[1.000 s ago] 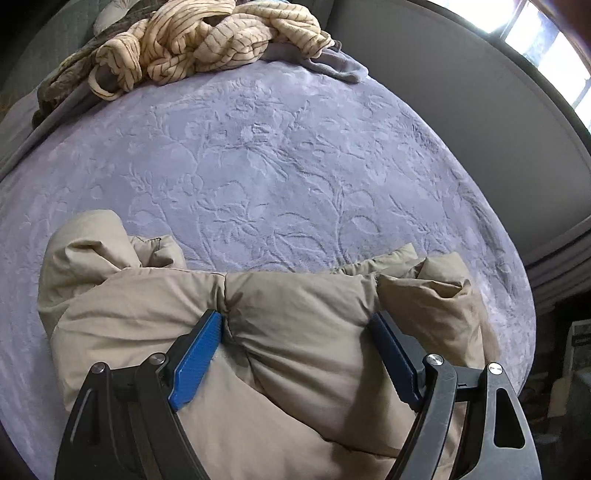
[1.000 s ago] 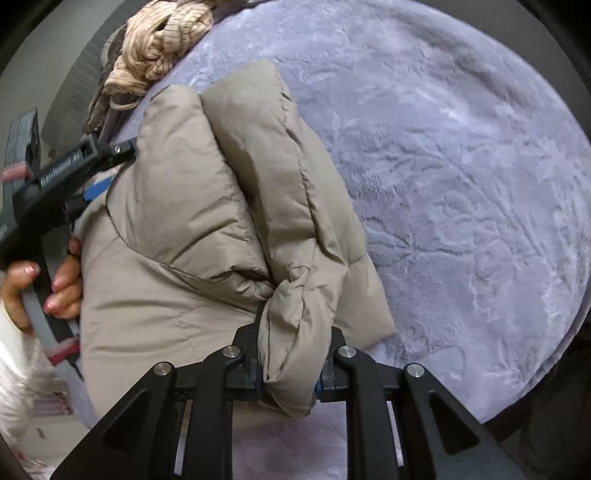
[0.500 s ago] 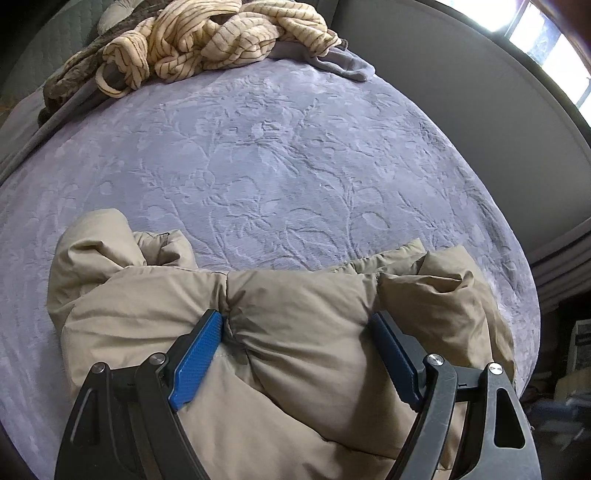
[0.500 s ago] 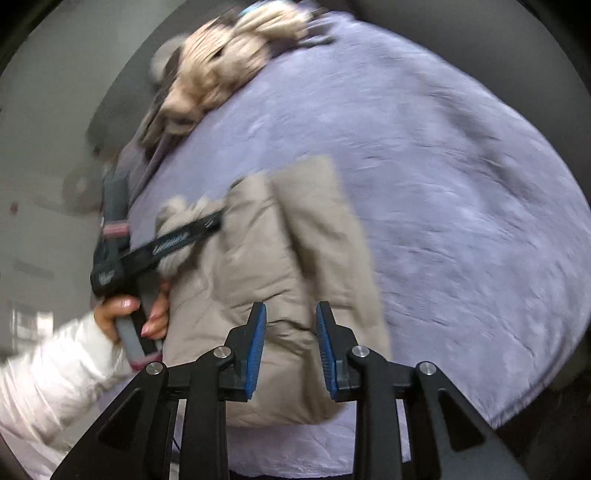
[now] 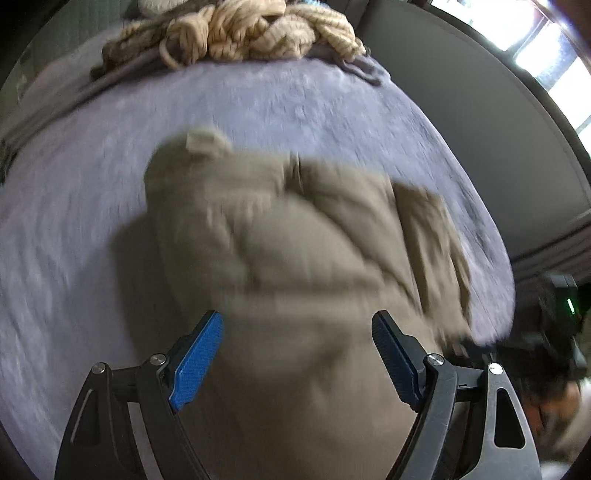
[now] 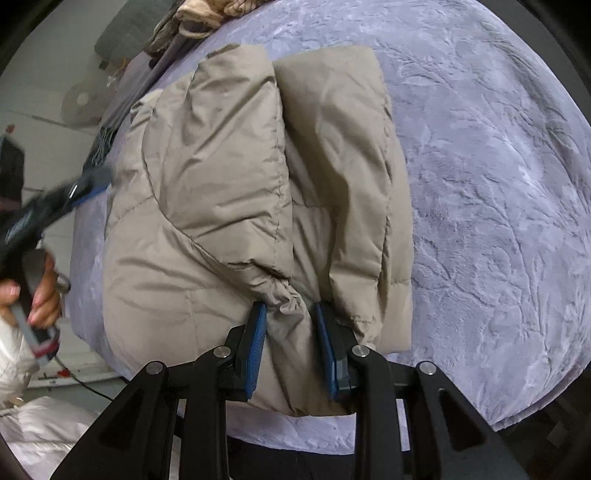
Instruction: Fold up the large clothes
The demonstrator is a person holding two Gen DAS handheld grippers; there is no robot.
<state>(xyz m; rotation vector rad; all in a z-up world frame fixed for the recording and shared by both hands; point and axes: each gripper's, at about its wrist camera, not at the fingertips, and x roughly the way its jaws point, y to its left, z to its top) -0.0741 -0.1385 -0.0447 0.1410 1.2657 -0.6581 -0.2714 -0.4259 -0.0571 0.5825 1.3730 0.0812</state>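
Observation:
A beige puffer jacket (image 6: 236, 206) lies folded into a bundle on the lilac bedspread (image 6: 498, 184). It also shows, blurred, in the left wrist view (image 5: 295, 251). My left gripper (image 5: 297, 350) is open, its blue pads wide apart above the near part of the jacket, holding nothing. It appears blurred at the left of the right wrist view (image 6: 55, 206). My right gripper (image 6: 290, 343) has its blue pads narrowly apart on either side of a gathered sleeve cuff (image 6: 286, 299) at the jacket's near edge.
A heap of cream striped clothes (image 5: 251, 33) lies at the far end of the bed, over a grey garment (image 5: 354, 66). A grey wall (image 5: 480, 110) and a bright window (image 5: 554, 55) stand to the right. The bed's edge is close below the jacket (image 6: 332, 435).
My left gripper has let go of the jacket and pulled back and up; that view is blurred by motion. My right gripper has come back down over the jacket's cuff.

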